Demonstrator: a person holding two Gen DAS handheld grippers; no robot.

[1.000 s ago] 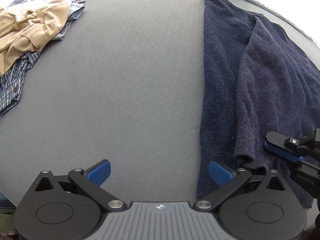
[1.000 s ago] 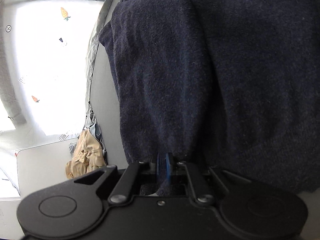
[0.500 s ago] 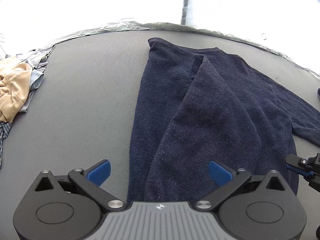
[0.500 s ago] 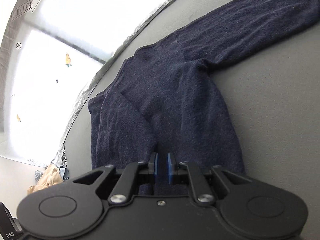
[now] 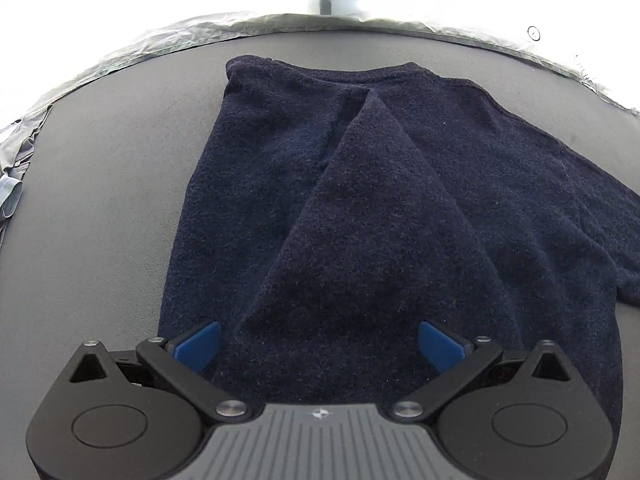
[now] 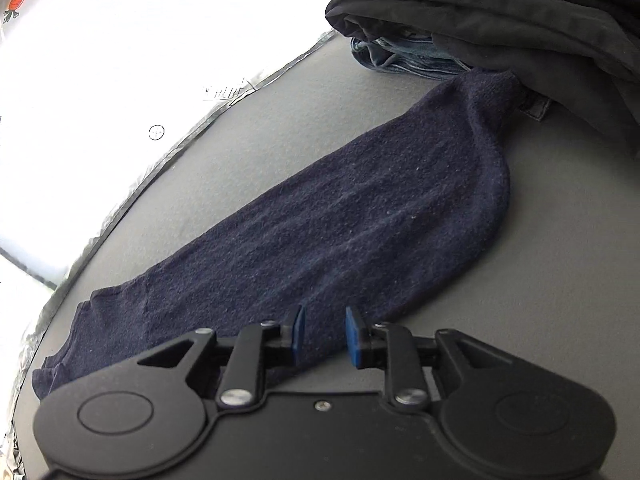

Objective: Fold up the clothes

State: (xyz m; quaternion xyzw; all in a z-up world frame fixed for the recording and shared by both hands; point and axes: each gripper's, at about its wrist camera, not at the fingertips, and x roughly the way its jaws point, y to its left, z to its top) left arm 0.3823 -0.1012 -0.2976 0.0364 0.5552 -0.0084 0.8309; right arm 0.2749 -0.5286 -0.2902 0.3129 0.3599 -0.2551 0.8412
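Observation:
A navy sweater (image 5: 500, 184) lies spread on the grey table (image 5: 100, 200), one sleeve (image 5: 360, 240) folded down over its body. My left gripper (image 5: 320, 340) hovers over the sweater's near hem, open wide, nothing between its blue pads. In the right wrist view the other sleeve (image 6: 340, 220) stretches flat across the table (image 6: 560, 260) toward a clothes pile. My right gripper (image 6: 325, 328) hangs just above that sleeve's near part. Its jaws are opening, with a narrow gap, and the pads press on nothing.
A pile of dark clothes (image 6: 500, 8) with jeans (image 6: 408, 60) under it sits at the sleeve's far end. A grey garment (image 5: 20, 152) lies at the table's left edge. The table's far edge (image 5: 320, 26) runs behind the collar.
My left gripper moved from bare table to over the sweater. The right gripper, shut on sweater cloth before, parted its jaws, released the cloth and swung toward the outstretched sleeve.

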